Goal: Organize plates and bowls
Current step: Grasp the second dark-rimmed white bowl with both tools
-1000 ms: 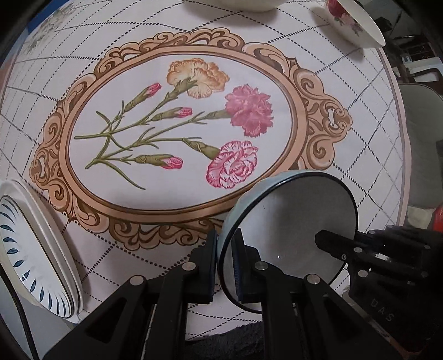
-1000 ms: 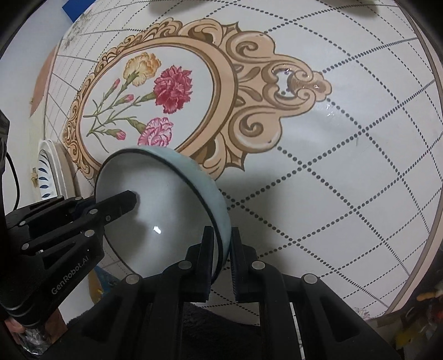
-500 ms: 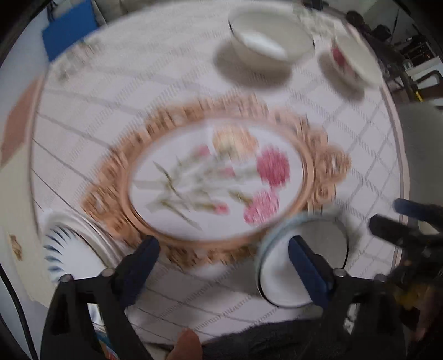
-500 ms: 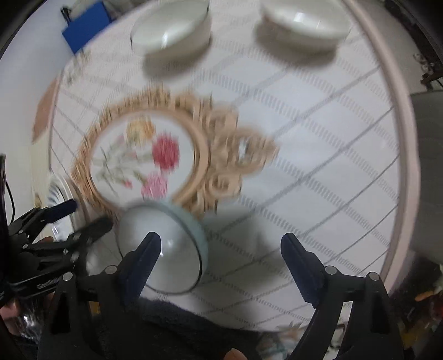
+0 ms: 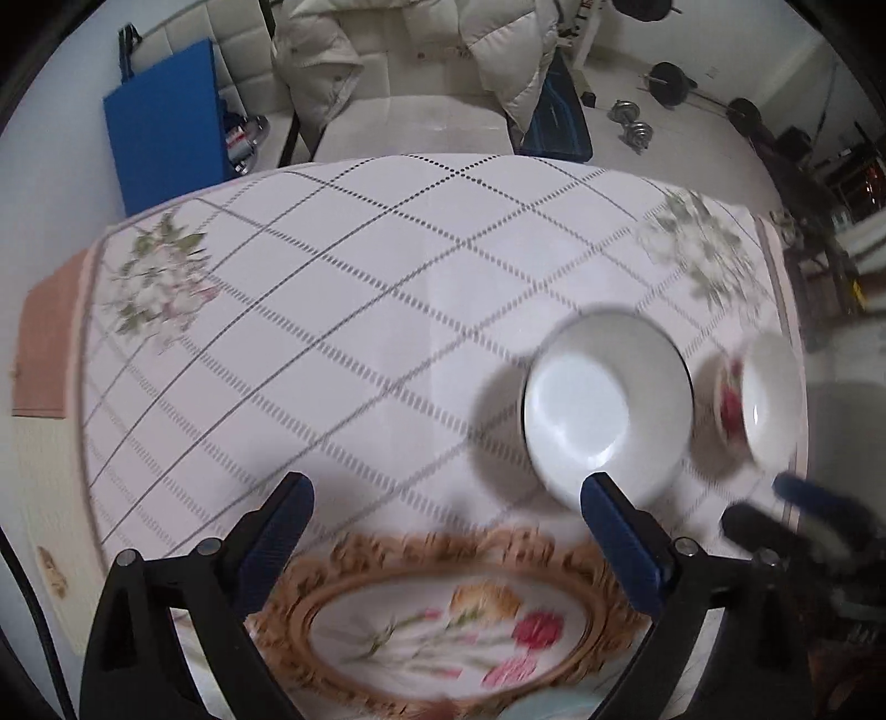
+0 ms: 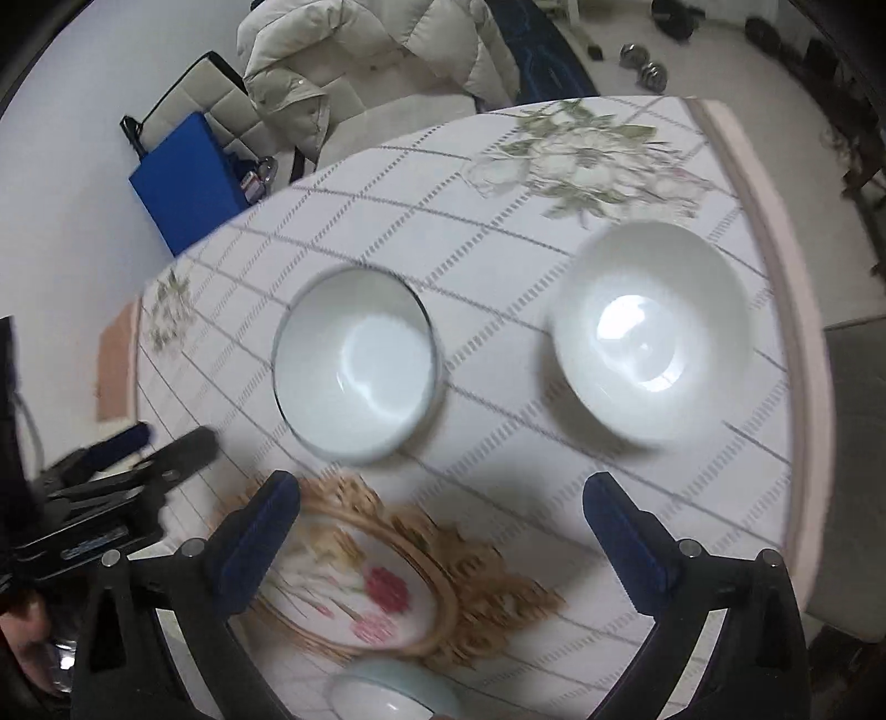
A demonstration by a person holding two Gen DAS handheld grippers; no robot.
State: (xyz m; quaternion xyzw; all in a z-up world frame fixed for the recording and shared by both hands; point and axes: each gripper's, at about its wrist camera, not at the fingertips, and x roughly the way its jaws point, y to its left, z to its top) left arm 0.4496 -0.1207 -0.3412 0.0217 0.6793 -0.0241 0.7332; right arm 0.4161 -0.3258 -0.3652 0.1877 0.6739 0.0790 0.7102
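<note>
Two bowls stand on the far part of the table. A white bowl with a thin dark rim [image 5: 606,407] [image 6: 357,365] stands left of a white bowl with a red flower on its outside [image 5: 761,399] [image 6: 650,332]. A pale blue bowl [image 6: 393,695] rests on the table at the near edge, just below my right gripper. My left gripper [image 5: 446,501] is open and empty above the table. My right gripper [image 6: 443,501] is open and empty, facing the two far bowls. Each gripper shows at the side of the other's view.
The table [image 5: 332,332] has a checked cloth with a gold-framed flower oval [image 5: 443,626] near me. A chair with a white padded jacket [image 5: 398,50] and a blue box [image 5: 166,127] stand behind the table. Dumbbells [image 5: 631,124] lie on the floor.
Both grippers let go of the pale blue bowl and opened. They rose and tilted up toward the far bowls. The blue-patterned plate at the left dropped out of view.
</note>
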